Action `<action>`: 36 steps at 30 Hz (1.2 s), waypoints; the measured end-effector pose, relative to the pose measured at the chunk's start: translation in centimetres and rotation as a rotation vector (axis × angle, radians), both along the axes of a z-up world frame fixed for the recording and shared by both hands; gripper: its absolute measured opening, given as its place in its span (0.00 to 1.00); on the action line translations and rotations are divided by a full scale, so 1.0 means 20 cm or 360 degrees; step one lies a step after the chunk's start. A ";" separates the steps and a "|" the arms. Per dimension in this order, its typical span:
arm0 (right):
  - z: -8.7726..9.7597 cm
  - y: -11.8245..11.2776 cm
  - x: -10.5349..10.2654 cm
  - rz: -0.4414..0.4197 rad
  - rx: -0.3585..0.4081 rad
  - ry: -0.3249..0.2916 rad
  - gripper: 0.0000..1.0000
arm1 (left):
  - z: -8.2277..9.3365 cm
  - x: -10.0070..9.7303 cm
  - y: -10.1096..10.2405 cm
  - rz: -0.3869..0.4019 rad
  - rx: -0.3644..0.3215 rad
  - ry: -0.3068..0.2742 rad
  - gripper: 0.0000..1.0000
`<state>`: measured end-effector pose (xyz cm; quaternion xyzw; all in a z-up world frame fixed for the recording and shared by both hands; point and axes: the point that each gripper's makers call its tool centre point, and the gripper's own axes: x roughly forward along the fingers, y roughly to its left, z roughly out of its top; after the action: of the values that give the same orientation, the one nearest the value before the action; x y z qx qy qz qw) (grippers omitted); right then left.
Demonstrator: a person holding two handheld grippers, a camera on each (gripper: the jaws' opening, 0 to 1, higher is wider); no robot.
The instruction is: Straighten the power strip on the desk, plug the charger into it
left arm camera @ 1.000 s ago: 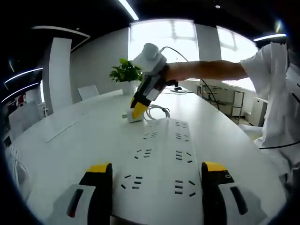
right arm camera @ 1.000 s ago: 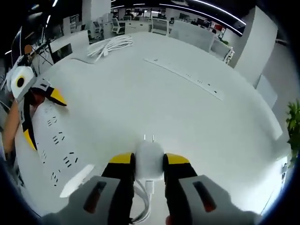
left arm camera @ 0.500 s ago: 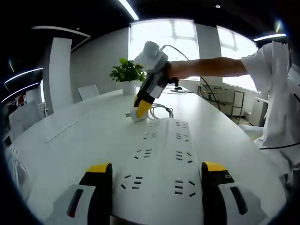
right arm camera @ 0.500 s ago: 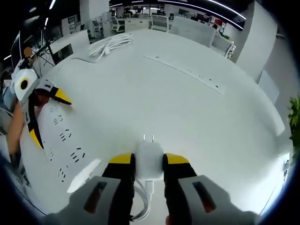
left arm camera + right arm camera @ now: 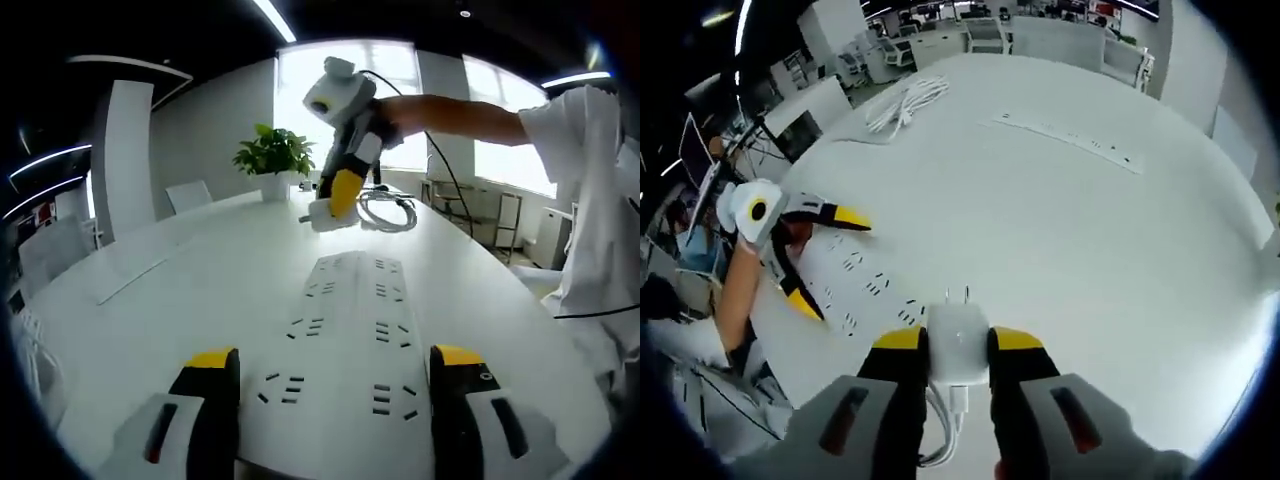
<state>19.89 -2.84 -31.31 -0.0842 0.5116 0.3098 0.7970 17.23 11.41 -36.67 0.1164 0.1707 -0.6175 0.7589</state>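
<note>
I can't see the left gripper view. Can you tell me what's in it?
The other gripper, held up by a person's arm, grips a white charger with its looped cable above a white desk. A long white power strip lies between this view's own open yellow-tipped jaws. A potted green plant stands behind.

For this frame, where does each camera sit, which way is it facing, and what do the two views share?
Left gripper view: rides the left gripper, low at the near end of the power strip, looking along the desk toward the windows; the person's arm and sleeve show, holding the right gripper with the charger lifted.
Right gripper view: rides the right gripper, raised above the desk, looking down past the charger; a forearm shows at left.
Shared: the power strip, the charger, and each other's gripper.
</note>
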 end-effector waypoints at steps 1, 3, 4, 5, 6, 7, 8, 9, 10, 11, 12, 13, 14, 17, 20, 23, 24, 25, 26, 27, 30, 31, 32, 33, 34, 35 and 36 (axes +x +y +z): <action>0.01 0.02 -0.04 -0.0001 0.0012 0.0046 0.23 | 0.00 0.00 0.00 0.0000 -0.0001 0.0000 0.79; 0.01 0.07 -0.11 -0.0004 0.0018 0.0167 0.23 | 0.00 0.00 -0.01 0.0002 -0.0004 -0.0001 0.79; 0.01 0.08 -0.13 -0.0005 0.0018 0.0202 0.23 | 0.00 0.00 -0.01 0.0002 -0.0006 -0.0001 0.79; 0.02 0.10 -0.17 -0.0011 0.0020 0.0280 0.23 | 0.00 0.00 -0.01 0.0002 -0.0007 -0.0001 0.79; 0.02 0.11 -0.20 -0.0016 0.0018 0.0329 0.23 | 0.00 0.00 -0.01 0.0003 -0.0008 -0.0001 0.79; 0.02 0.11 -0.22 -0.0018 0.0001 0.0379 0.23 | 0.00 0.00 -0.01 0.0003 -0.0009 -0.0001 0.79; 0.01 0.11 -0.25 -0.0019 -0.0018 0.0448 0.23 | 0.00 0.00 0.00 0.0003 -0.0010 -0.0001 0.79; 0.00 0.11 -0.27 -0.0034 -0.0030 0.0506 0.23 | 0.00 0.00 -0.01 0.0003 -0.0012 -0.0002 0.79; -0.02 0.12 -0.31 -0.0033 -0.0030 0.0575 0.23 | 0.00 0.00 -0.01 0.0002 -0.0012 -0.0002 0.79; -0.03 0.13 -0.33 -0.0065 -0.0031 0.0648 0.23 | 0.00 0.00 -0.01 0.0002 -0.0013 -0.0002 0.79; -0.05 0.13 -0.35 -0.0087 -0.0036 0.0699 0.23 | 0.00 0.00 -0.01 0.0002 -0.0013 -0.0002 0.79; -0.06 0.14 -0.38 -0.0091 -0.0041 0.0753 0.23 | 0.00 0.00 -0.01 0.0002 -0.0013 -0.0002 0.79; -0.07 0.14 -0.39 -0.0107 -0.0053 0.0808 0.23 | 0.00 0.00 -0.01 0.0001 -0.0013 -0.0003 0.79; -0.07 0.15 -0.39 -0.0164 -0.0075 0.0903 0.23 | 0.01 0.00 -0.01 0.0001 -0.0014 -0.0003 0.79; -0.09 0.15 -0.36 -0.0180 -0.0107 0.0954 0.23 | 0.01 -0.01 -0.01 0.0002 -0.0014 -0.0003 0.79; -0.11 0.15 -0.35 -0.0199 -0.0142 0.1017 0.23 | 0.01 -0.01 -0.01 0.0002 -0.0020 -0.0004 0.79; -0.10 0.16 -0.36 -0.0205 -0.0145 0.1065 0.23 | 0.01 -0.01 -0.01 0.0003 -0.0022 -0.0004 0.79; -0.10 0.16 -0.37 -0.0207 -0.0150 0.1129 0.23 | 0.01 -0.01 -0.01 0.0003 -0.0022 -0.0004 0.79; -0.11 0.17 -0.35 -0.0207 -0.0153 0.1100 0.23 | 0.01 -0.01 -0.01 0.0003 -0.0021 -0.0004 0.79; -0.11 0.17 -0.35 -0.0195 -0.0179 0.1109 0.23 | 0.01 -0.01 -0.01 0.0002 -0.0020 -0.0004 0.79; -0.14 0.16 -0.34 -0.0189 -0.0249 0.1133 0.23 | 0.01 -0.01 -0.01 0.0001 -0.0021 -0.0005 0.79; -0.13 0.15 -0.35 -0.0181 -0.0266 0.1156 0.23 | 0.01 -0.01 -0.01 0.0002 -0.0023 -0.0008 0.79; -0.13 0.16 -0.34 -0.0189 -0.0263 0.1159 0.23 | 0.01 -0.01 -0.01 0.0003 -0.0023 -0.0007 0.79; -0.13 0.16 -0.34 -0.0187 -0.0264 0.1158 0.23 | 0.01 -0.01 -0.01 0.0004 -0.0022 -0.0007 0.79; -0.13 0.17 -0.33 -0.0181 -0.0271 0.1156 0.23 | 0.00 -0.01 -0.01 0.0004 -0.0021 -0.0007 0.79; -0.13 0.16 -0.34 -0.0186 -0.0280 0.1161 0.23 | 0.00 -0.01 -0.01 0.0005 -0.0020 -0.0007 0.79; -0.13 0.16 -0.34 -0.0186 -0.0280 0.1163 0.23 | 0.00 -0.01 -0.01 0.0004 -0.0019 -0.0006 0.79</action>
<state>13.11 0.31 -33.82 -0.0069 0.7907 0.2284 0.5680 17.02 11.21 -36.63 0.1128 0.1656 -0.6173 0.7608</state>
